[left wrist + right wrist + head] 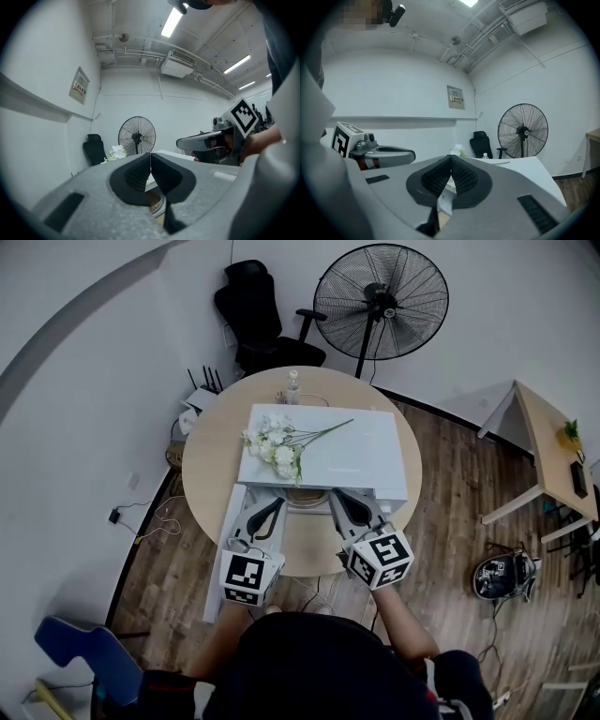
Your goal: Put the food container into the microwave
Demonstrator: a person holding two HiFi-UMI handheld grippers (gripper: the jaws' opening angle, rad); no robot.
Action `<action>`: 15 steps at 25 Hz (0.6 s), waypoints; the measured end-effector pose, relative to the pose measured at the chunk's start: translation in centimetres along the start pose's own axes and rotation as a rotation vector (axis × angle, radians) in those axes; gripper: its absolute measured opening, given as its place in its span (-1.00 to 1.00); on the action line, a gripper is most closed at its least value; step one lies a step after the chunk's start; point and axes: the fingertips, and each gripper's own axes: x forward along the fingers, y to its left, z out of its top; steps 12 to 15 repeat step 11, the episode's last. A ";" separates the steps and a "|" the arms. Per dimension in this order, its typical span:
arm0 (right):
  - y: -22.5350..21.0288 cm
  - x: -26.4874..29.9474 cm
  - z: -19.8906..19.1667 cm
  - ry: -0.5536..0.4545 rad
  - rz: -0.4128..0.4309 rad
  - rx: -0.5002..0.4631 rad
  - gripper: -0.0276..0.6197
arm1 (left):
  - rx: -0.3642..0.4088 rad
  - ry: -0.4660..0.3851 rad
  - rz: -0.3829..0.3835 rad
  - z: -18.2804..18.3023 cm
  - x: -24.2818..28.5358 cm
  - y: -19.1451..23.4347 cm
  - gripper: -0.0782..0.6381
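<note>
On the round wooden table, the boxy white microwave carries a spray of white flowers. Its flat door swings open at the near left. The round, pale-rimmed food container sits at the open mouth, between both tools. The left gripper and the right gripper are empty, their ribbed dark pads pressed together.

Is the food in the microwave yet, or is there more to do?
Nearly done, it seems: the round container sits at the microwave opening, though I cannot tell how deep. Nothing is in hand: the left tool and right tool are shut and empty. Left: the door stands open, so probably closing it.
</note>
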 end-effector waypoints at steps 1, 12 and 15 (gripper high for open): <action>0.0 0.0 0.0 0.000 -0.002 0.001 -0.88 | 0.000 0.000 0.000 0.0 0.0 0.0 -0.73; -0.1 -0.2 -0.3 0.008 -0.009 -0.003 -0.88 | -0.014 -0.002 0.012 -0.3 -0.3 0.4 -0.73; -0.1 -0.2 -0.3 0.008 -0.009 -0.003 -0.88 | -0.014 -0.002 0.012 -0.3 -0.3 0.4 -0.73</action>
